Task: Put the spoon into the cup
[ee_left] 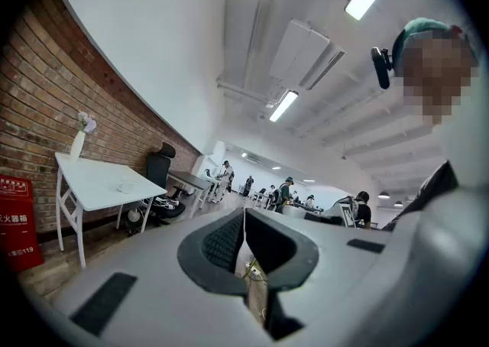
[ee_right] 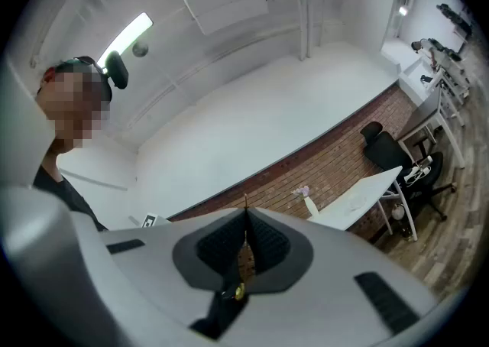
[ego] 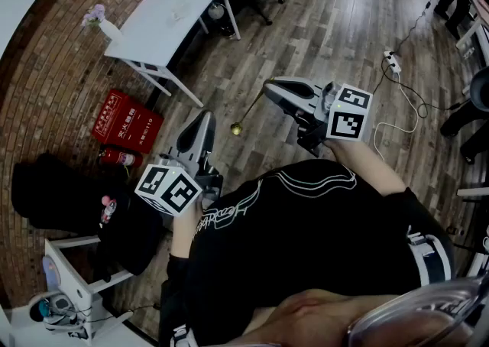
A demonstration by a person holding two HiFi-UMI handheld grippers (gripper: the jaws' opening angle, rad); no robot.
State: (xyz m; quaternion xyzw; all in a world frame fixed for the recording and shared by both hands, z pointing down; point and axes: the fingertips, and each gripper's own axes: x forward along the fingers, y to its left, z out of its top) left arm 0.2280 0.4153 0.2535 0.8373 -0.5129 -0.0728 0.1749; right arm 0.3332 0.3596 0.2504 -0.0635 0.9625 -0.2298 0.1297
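**A:** Over the wooden plank floor (ego: 321, 24), well apart from the white rectangular table (ego: 164, 28), the person is standing with both tools raised. What is the right hand-held gripper (ego: 269, 90) carrying?

**B:** It is clamping a thin gold-coloured metal spoon (ego: 237, 128) by the handle, with the bowl hanging down towards the floor. The left hand-held gripper (ego: 205, 118) is sitting closed with nothing between its jaws.

**A:** And the small white cup (ee_left: 124, 186)?

**B:** It is standing on the table, far from the spoon. So I am judging this as the carrying step: the spoon is grasped, but nothing is delivered yet.

**A:** What is the next move asking for?

**B:** It is asking for walking up to the table, bringing the spoon over the cup's mouth with the bowl downward, then lowering it and letting go. The handle is thin, so the grip is needing firmness until then.
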